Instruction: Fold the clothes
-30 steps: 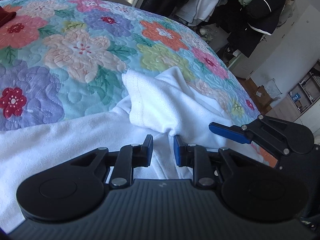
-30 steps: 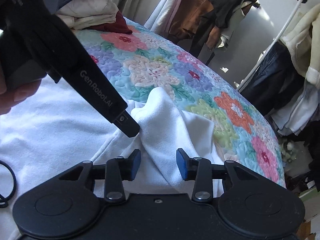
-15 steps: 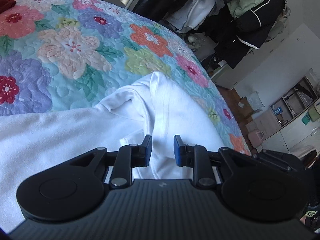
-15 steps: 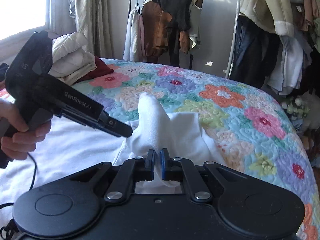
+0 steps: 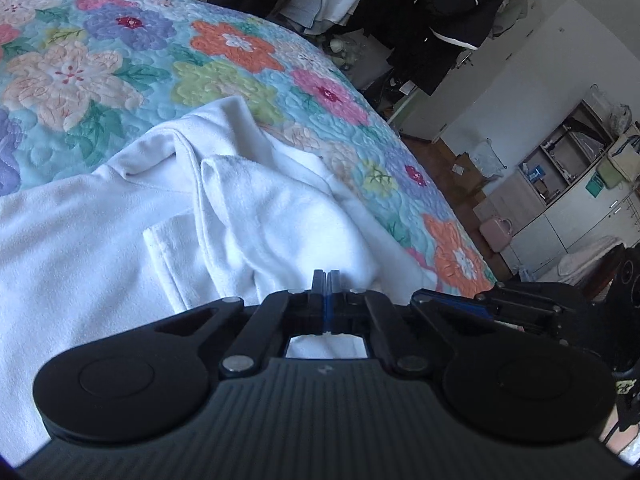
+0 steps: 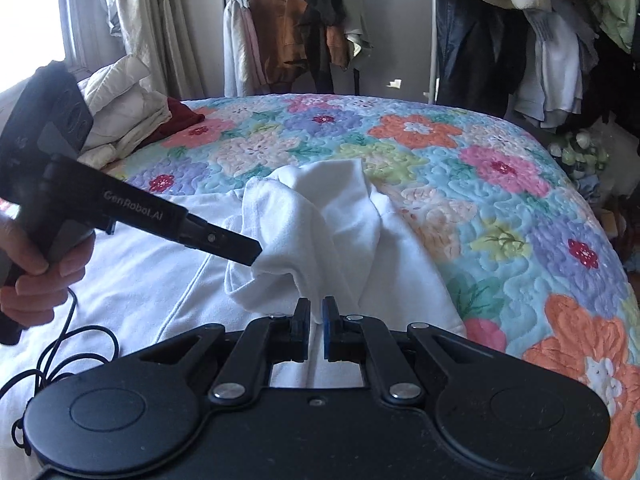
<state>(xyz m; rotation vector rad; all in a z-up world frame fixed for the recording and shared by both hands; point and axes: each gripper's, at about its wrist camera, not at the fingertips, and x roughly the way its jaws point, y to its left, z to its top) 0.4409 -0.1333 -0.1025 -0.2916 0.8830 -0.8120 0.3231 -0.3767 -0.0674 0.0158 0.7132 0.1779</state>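
The left gripper (image 6: 250,254), held in a hand (image 6: 38,264) cut off at the frame's left edge, has its jaws pressed together on a raised fold of the white garment (image 6: 320,216), though its own view hides the pinched cloth behind the fingertips. To the right, the right gripper (image 6: 316,312) has its jaws opening slightly, a narrow gap pinching another fold of the garment, which lies bunched on the floral quilt (image 6: 500,200) covering the bed.
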